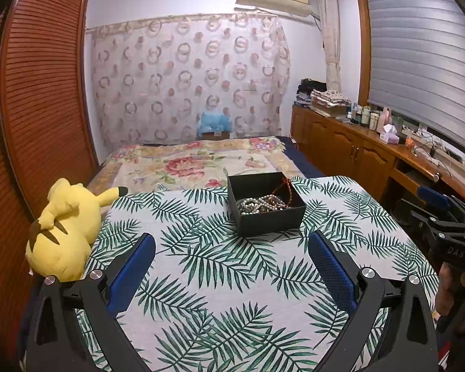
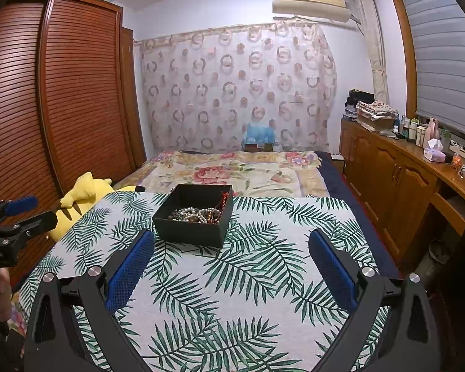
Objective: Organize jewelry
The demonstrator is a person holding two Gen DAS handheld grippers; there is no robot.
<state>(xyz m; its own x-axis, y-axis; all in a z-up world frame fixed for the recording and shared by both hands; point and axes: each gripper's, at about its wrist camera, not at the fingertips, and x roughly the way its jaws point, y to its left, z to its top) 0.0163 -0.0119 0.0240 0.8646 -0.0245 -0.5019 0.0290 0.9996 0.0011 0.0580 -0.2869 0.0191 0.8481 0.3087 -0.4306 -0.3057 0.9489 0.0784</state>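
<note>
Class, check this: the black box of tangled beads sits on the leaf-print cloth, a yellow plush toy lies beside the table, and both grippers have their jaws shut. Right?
Not quite. Both wrist views show the left gripper and right gripper with jaws wide open, holding nothing. The rest stands.

Jewelry (image 1: 262,204) in box (image 1: 269,220) on table (image 1: 220,279); plush toy (image 1: 65,229) left; bed (image 1: 198,161) behind.

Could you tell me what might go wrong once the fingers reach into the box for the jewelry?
The bead strands lie heaped and intertwined in the black box, so pulling one may drag out others. The red cord drapes over the box's rim and could snag. The box sits loose on the leaf-print cloth and may slide or tip when pushed.
</note>
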